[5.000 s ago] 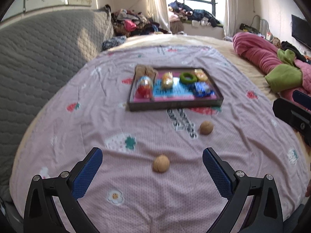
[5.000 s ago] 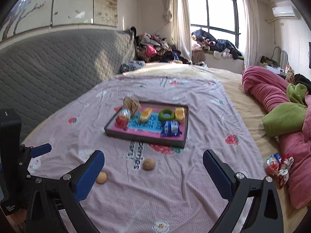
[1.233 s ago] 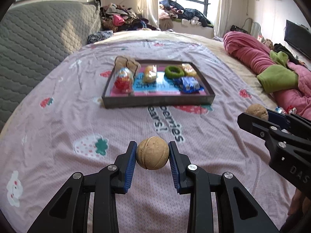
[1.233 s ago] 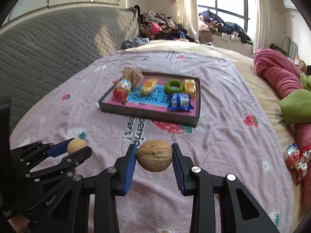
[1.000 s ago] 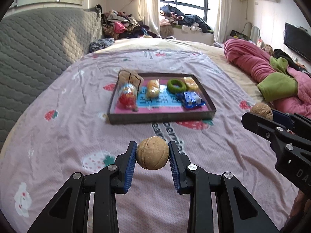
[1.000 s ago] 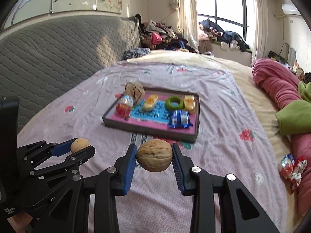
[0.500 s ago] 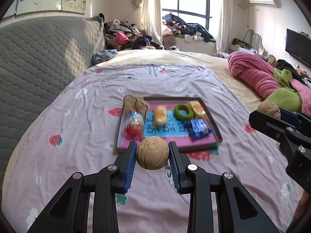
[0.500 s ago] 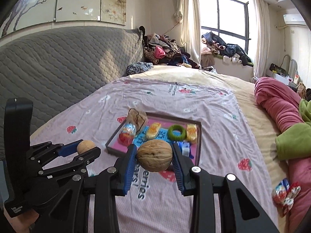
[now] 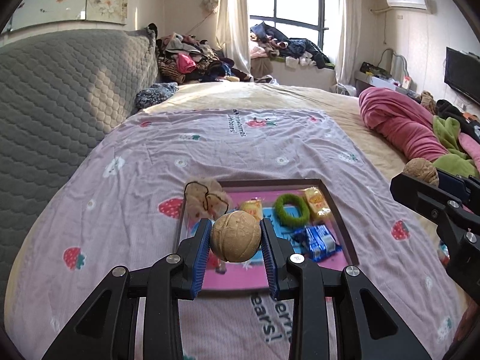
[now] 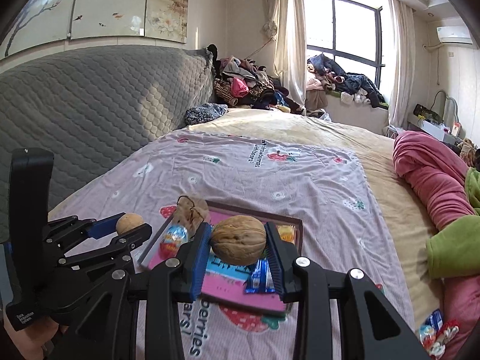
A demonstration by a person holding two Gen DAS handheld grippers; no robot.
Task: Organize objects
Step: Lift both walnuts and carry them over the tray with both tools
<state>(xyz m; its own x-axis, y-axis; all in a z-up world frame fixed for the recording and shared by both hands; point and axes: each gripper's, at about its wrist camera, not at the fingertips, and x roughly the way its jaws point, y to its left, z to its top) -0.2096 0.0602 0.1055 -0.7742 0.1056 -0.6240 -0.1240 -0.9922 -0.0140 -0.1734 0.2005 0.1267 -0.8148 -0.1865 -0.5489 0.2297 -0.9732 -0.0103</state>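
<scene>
step: carrying to dark-framed pink tray on bed | left gripper jaws clamped on round tan walnut | right gripper jaws clamped on oval brown walnut | both above tray's near edge | next: lower onto bare pink patch, release

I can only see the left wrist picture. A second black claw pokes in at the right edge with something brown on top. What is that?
Observer: A second walnut. The right wrist view shows the right claw shut on it, a blue pad pressing on each end.
Operator: Is anything in the tray hidden behind the left walnut?
Observer: Yes, a foil-wrapped egg sits by the left side of the tray.
Operator: Who is holding my claw?
Observer: A bare hand at the lower left grips the handle of the left claw.
</scene>
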